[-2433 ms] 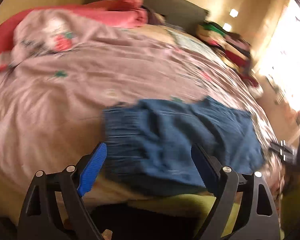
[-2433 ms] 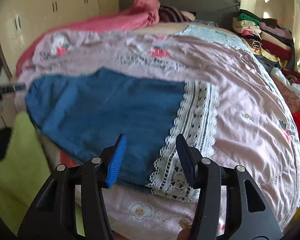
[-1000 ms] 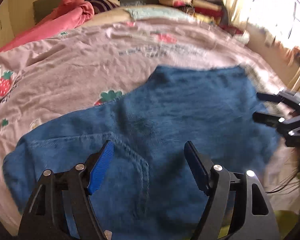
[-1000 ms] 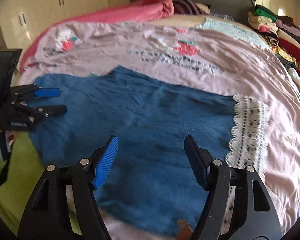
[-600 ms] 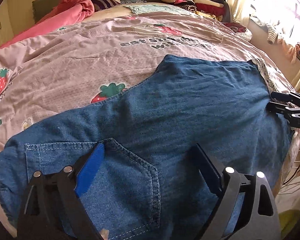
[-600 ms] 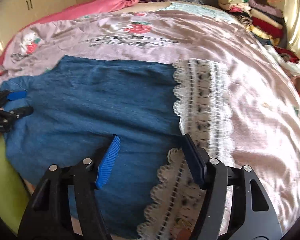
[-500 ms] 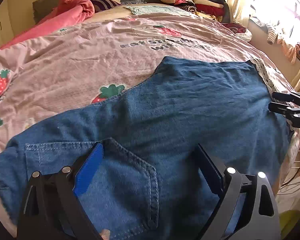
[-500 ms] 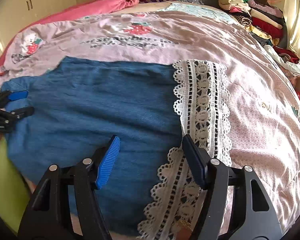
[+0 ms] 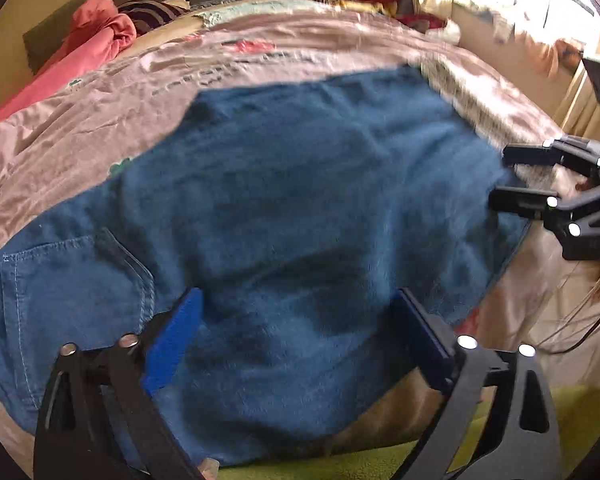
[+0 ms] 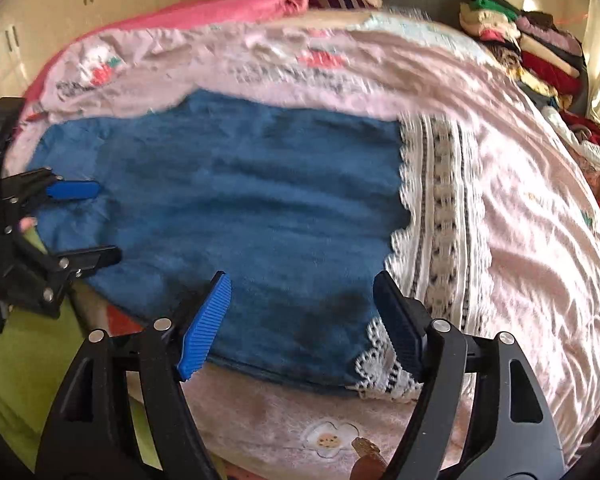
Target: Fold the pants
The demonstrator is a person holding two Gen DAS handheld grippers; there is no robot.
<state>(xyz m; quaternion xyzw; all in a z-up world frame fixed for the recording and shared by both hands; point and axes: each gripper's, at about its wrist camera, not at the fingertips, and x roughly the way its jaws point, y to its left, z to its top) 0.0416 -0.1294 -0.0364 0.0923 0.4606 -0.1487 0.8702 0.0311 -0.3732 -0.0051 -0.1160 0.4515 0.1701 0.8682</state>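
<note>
Nearest, my left gripper point(image 9: 296, 336) and right gripper point(image 10: 302, 320) both gape wide, gripping nothing, above the blue pants point(image 10: 236, 216). These lie flat along the near edge of the pink bedspread point(image 10: 532, 240); folded clothes point(image 10: 540, 44) sit far right.

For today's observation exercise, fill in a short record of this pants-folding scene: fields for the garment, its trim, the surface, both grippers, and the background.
garment: blue denim pants spread flat, back pocket facing up at the left end
trim: white lace hem at the right end
surface: bed with a pink printed bedspread
left gripper: open, above the pants, holding nothing
right gripper: open, above the near edge by the lace, holding nothing
background: pink blanket at the head of the bed, stack of folded clothes at the far right
</note>
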